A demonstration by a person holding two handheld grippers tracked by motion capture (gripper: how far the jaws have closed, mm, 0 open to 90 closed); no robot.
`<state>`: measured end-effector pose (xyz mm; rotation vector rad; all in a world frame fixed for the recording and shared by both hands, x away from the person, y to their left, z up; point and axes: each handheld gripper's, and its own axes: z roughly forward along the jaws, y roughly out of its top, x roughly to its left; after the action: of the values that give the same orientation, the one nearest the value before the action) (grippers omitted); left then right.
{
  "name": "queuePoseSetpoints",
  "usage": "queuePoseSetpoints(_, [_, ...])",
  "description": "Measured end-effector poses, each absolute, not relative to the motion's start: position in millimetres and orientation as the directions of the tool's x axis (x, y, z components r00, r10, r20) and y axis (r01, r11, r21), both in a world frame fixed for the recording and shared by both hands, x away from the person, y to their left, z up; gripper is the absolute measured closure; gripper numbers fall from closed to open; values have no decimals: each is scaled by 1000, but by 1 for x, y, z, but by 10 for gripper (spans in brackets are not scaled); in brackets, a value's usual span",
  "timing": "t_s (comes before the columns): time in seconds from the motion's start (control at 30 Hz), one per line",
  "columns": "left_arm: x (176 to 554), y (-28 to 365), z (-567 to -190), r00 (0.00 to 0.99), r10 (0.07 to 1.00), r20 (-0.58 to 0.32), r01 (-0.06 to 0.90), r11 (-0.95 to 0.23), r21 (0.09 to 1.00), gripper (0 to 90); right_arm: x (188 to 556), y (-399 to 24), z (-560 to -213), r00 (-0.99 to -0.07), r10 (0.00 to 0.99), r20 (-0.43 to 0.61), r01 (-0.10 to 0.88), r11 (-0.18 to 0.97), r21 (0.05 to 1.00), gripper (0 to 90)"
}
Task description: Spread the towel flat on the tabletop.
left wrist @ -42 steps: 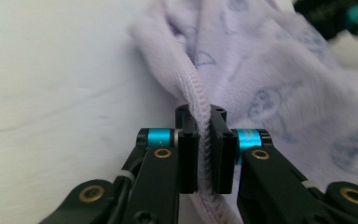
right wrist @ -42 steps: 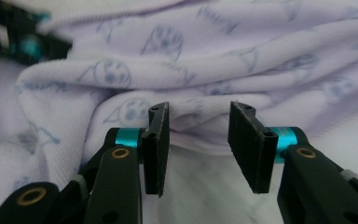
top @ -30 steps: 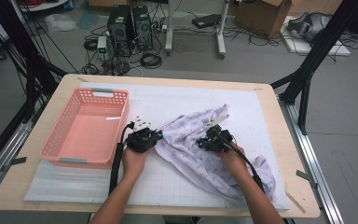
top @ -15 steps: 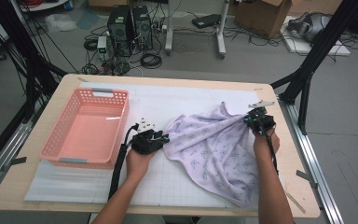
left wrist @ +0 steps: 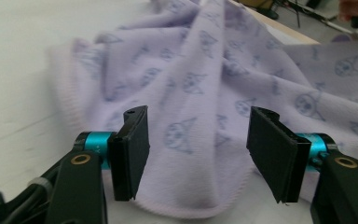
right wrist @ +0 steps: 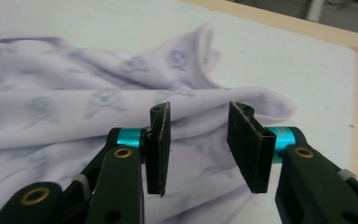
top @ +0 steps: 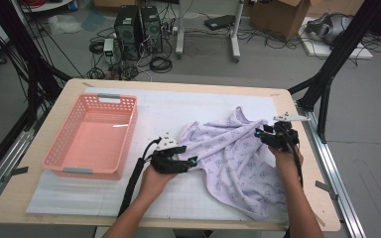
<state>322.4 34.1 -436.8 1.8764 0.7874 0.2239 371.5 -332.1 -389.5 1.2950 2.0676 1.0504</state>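
Lavender cloth (top: pixel 238 163) lies spread but rumpled across the right half of the white mat (top: pixel 79 198), apart from the pink basket (top: pixel 92 139) at the left. Both grippers have just been opening, letting it go after a pull apart that looks meant to flatten it. The left gripper (top: pixel 191 161) sits at the cloth's left edge, jaws wide, with the hem below them (not pinched). The right gripper (top: pixel 261 135) is at the far right corner, its jaws parted over a fold, gripping nothing.

Black hand-held gripper (top: pixel 191 162) with teal collars, brass rivets, black cable
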Motion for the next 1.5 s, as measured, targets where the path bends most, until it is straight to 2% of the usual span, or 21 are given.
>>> queuePoseSetpoints(0.1, [321,16,-442,792,582,-184,416,-294,860,366,355,-333,-390,-474,881,9,517,270,812,549])
queuePoseSetpoints(0.27, [317,-12,-448,817,558,-145,407,-380,831,358,335,-342,-399,-469,883,22,517,254,817,535])
queuePoseSetpoints(0.33, [313,-24,-449,823,559,-103,390,-423,818,348,330,-346,-404,-465,885,28,520,247,818,533])
queuePoseSetpoints(0.43, [305,-37,-449,828,561,5,330,-494,805,339,327,-351,-410,-457,888,49,529,227,818,532])
queuePoseSetpoints(0.47, [303,-39,-448,828,557,57,299,-526,796,392,327,-352,-411,-457,888,53,532,225,816,533])
queuePoseSetpoints(0.5, [302,-39,-448,830,547,107,264,-554,790,490,326,-352,-412,-456,888,54,533,223,816,533])
queuePoseSetpoints(0.57, [302,-36,-446,826,542,157,233,-581,780,715,326,-352,-413,-454,889,60,537,218,815,532])
queuePoseSetpoints(0.6, [305,-32,-446,830,537,152,232,-580,781,796,326,-352,-413,-455,888,61,538,220,814,533])
queuePoseSetpoints(0.73, [320,-9,-442,781,617,95,311,-517,797,822,325,-351,-412,-462,885,62,526,217,822,533])
queuePoseSetpoints(0.87, [341,29,-439,690,723,-7,404,-378,833,824,325,-351,-412,-466,882,70,528,213,822,533])
queuePoseSetpoints(1.17, [377,86,-430,469,883,-19,447,-219,867,823,324,-349,-412,-480,873,83,522,209,827,529])
queuePoseSetpoints(1.2, [377,91,-429,443,895,-43,456,-184,870,817,323,-349,-412,-480,874,82,524,210,825,529])
queuePoseSetpoints(1.23, [377,93,-429,443,893,-79,471,-157,868,797,323,-350,-413,-479,873,85,527,209,823,528])
queuePoseSetpoints(1.27, [375,93,-429,451,886,-106,481,-141,865,728,323,-350,-413,-479,873,88,531,209,821,528])
queuePoseSetpoints(1.33, [367,89,-428,503,856,-123,464,-147,874,535,324,-351,-414,-480,873,88,533,211,820,528])
queuePoseSetpoints(1.5, [343,72,-425,617,779,-113,401,-188,897,453,324,-351,-415,-476,875,92,535,205,819,523])
